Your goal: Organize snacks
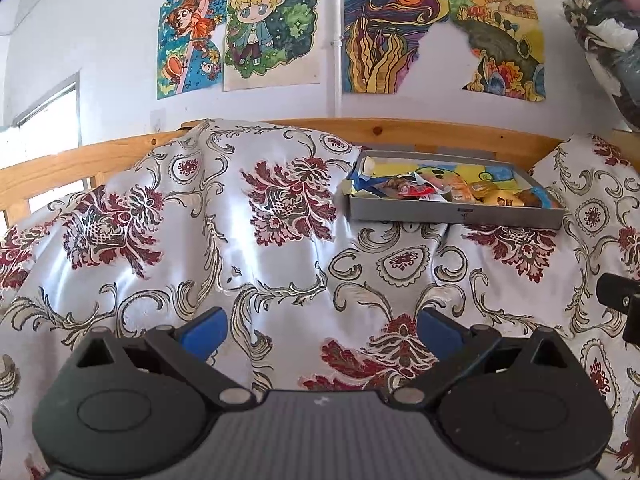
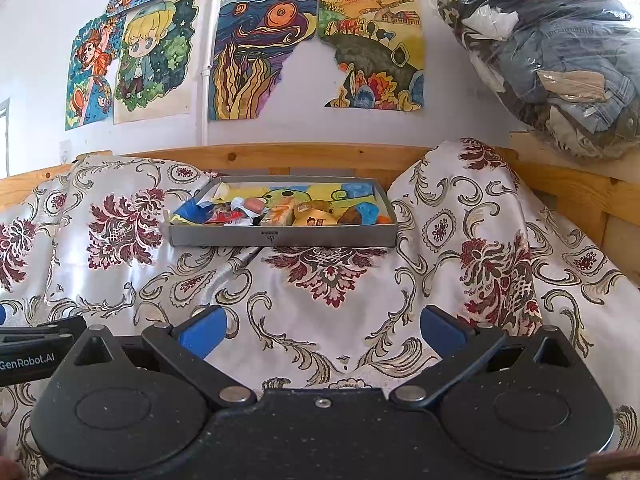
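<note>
A shallow grey box rests on the patterned bedspread against the wooden headboard. Several wrapped snacks lie inside it: blue, red, orange and yellow packets on a painted lining. My left gripper is open over the cloth, well short of the box, which sits up and to its right. My right gripper is open too, with the box straight ahead and farther back. Neither holds anything. The right gripper's black body shows at the left wrist view's right edge.
A white satin bedspread with red floral and scroll patterns covers the bed, bunched into folds beside the box. A wooden headboard runs behind. Drawings hang on the wall. A plastic bag of clothes sits top right.
</note>
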Available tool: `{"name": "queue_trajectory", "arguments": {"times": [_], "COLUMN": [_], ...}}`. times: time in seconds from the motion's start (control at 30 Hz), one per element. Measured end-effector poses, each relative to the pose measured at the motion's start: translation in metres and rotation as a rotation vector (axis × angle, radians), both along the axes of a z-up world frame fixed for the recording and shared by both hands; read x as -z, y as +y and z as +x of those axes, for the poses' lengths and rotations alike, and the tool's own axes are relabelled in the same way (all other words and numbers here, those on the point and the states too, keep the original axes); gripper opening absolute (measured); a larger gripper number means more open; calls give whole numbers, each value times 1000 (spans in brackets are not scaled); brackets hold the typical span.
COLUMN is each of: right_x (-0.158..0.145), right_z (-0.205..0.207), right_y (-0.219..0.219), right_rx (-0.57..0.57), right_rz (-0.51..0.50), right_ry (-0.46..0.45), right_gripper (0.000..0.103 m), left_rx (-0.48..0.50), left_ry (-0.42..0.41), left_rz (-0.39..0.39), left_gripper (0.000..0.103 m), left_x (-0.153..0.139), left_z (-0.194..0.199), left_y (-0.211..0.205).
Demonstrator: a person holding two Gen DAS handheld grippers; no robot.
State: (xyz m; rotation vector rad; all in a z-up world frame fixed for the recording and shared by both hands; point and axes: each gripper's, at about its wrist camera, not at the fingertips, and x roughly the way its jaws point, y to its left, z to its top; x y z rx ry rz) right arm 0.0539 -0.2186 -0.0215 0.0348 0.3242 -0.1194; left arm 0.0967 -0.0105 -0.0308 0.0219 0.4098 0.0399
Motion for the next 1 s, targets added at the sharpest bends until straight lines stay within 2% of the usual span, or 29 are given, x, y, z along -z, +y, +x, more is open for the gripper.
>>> {"name": "queue_trajectory", "arguments": {"times": [0.27,1.0], "right_x": [0,-2], "right_z": [1,3], "right_y": [0,0], "right_rx": [0,0], "right_rz": [0,0], "right_ry": [1,4], "right_gripper": [102,102], "left_rx": [18,16], "left_ry": [-2,1], "left_rz": [-30,-34], "left_gripper": [103,103], "left_x": [-1,-1], "left_z": [-1,-2], "left_y": [3,3]}}
